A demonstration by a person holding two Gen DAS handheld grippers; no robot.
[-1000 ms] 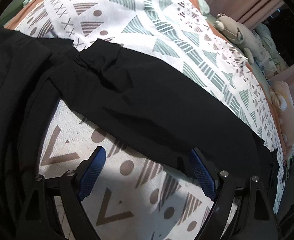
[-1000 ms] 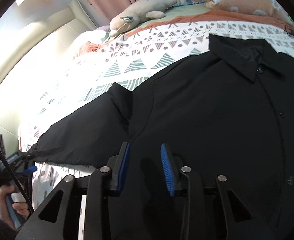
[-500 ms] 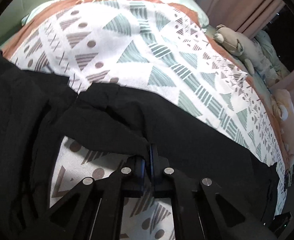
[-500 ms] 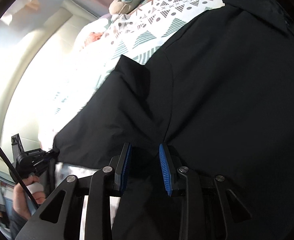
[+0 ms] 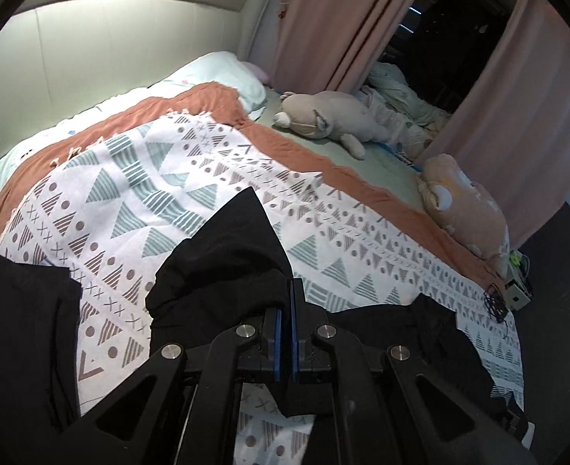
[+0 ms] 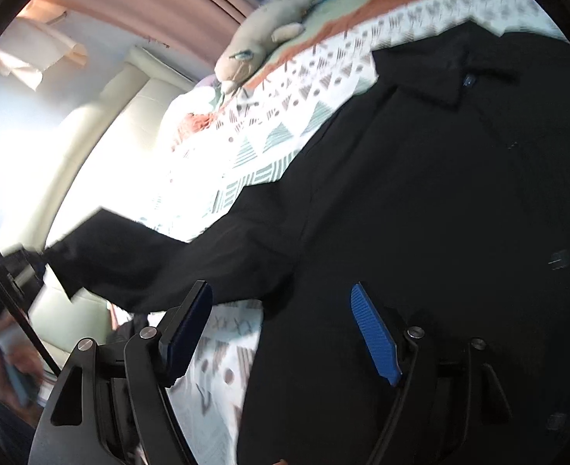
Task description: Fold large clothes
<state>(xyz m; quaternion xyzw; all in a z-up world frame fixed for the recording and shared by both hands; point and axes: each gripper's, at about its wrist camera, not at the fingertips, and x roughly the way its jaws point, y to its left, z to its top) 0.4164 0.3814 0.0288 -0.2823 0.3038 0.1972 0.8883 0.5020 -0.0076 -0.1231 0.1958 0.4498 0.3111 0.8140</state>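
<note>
A black button-up shirt [image 6: 439, 193] lies spread on the bed, its collar [image 6: 459, 77] toward the far side. My left gripper [image 5: 285, 290] is shut on the cuff end of one sleeve [image 5: 226, 255] and holds it lifted off the blanket; the cloth bunches and peaks above the fingers. In the right wrist view that sleeve [image 6: 161, 259] stretches out to the left toward the blurred left gripper [image 6: 17, 267]. My right gripper [image 6: 281, 294] hovers over the shirt's armpit, its jaws opening; the pads press on nothing.
A white blanket [image 5: 207, 178] with grey and teal triangles covers the bed. A grey plush toy [image 5: 323, 120] and a peach plush [image 5: 467, 209] lie along the far side by pink curtains [image 5: 323, 19]. A padded headboard [image 6: 102, 147] stands at the left.
My left gripper closed on the sleeve's end and lifted it well above the blanket. My right gripper's jaws went from narrow to wide apart, and it shifted along the shirt.
</note>
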